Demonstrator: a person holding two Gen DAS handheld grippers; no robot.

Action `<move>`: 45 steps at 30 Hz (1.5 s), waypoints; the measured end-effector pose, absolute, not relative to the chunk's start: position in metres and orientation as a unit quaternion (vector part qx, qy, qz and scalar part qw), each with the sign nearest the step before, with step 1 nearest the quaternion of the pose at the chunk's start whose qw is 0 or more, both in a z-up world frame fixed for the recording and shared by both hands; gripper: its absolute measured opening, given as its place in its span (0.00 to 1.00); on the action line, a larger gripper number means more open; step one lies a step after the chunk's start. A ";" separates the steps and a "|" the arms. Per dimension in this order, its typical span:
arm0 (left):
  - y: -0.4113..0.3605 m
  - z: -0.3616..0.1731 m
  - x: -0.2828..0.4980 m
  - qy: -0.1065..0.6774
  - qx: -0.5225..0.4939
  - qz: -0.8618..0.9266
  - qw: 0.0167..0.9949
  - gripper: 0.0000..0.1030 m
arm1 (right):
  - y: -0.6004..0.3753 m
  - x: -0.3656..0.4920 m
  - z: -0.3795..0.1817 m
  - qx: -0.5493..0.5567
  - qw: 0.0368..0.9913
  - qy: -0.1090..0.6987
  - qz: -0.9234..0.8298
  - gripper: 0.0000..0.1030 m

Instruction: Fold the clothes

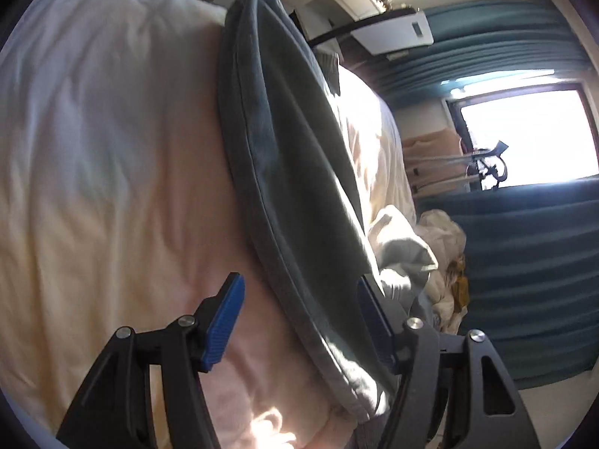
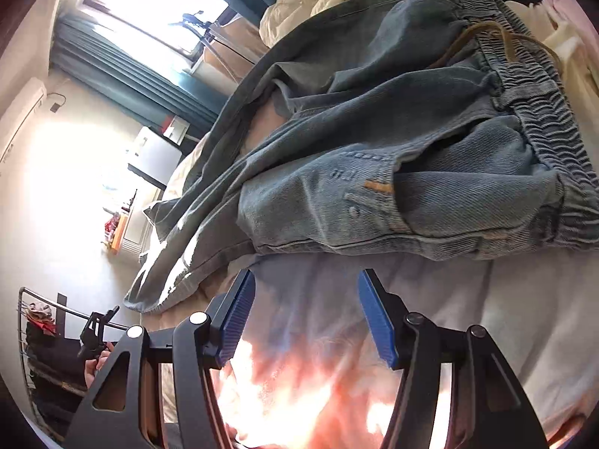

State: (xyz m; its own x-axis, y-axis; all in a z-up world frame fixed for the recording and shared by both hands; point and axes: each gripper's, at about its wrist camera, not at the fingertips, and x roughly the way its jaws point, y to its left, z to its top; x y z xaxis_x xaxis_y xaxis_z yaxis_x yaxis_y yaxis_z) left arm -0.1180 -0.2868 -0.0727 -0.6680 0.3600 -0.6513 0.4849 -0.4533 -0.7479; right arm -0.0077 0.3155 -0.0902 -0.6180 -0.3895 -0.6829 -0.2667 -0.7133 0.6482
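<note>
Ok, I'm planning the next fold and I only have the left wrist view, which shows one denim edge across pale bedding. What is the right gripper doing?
Observer: The right gripper is open, and only the pale bedding lies between its fingers.
Operator: Where's the waist end?
Observer: The jeans lie just beyond that gripper. Their elastic waistband is on the right of its view, with a tan drawstring loose on top.
Operator: Are the legs flat?
Observer: No. The legs are creased and bunched, and they trail off to the left of that view.
</note>
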 end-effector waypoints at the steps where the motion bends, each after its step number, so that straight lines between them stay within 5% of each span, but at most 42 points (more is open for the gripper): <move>1: -0.270 -0.075 -0.122 0.514 0.424 -0.745 0.026 0.62 | 0.321 -0.006 -0.091 0.438 0.037 -0.386 -0.811 0.56; 5: -0.211 -0.087 -0.129 0.511 0.468 -0.721 -0.008 0.62 | 0.349 0.009 -0.102 0.428 0.016 -0.464 -0.775 0.58; 9: -0.177 -0.108 -0.131 0.536 0.478 -0.696 -0.025 0.62 | 0.375 0.024 -0.118 0.418 -0.023 -0.540 -0.730 0.71; 14: -0.161 -0.135 -0.140 0.557 0.475 -0.680 -0.043 0.62 | 0.398 0.040 -0.138 0.379 -0.040 -0.625 -0.681 0.71; 21: -0.160 -0.156 -0.144 0.570 0.466 -0.675 -0.051 0.62 | 0.407 0.020 -0.151 0.359 -0.065 -0.647 -0.669 0.71; 24: -0.159 -0.156 -0.144 0.559 0.463 -0.686 -0.049 0.57 | 0.413 0.013 -0.149 0.344 -0.083 -0.643 -0.680 0.66; 26: -0.157 -0.156 -0.144 0.551 0.466 -0.691 -0.043 0.45 | 0.414 0.010 -0.146 0.342 -0.095 -0.631 -0.690 0.59; 28: -0.156 -0.156 -0.143 0.547 0.465 -0.695 -0.042 0.32 | 0.415 0.009 -0.146 0.342 -0.102 -0.621 -0.698 0.35; 31: -0.156 -0.154 -0.140 0.541 0.463 -0.701 -0.038 0.11 | 0.415 0.010 -0.136 0.329 -0.110 -0.604 -0.717 0.23; 45: -0.161 -0.099 -0.050 0.492 0.454 -0.741 -0.057 0.07 | 0.441 0.060 -0.077 0.213 -0.148 -0.587 -0.767 0.11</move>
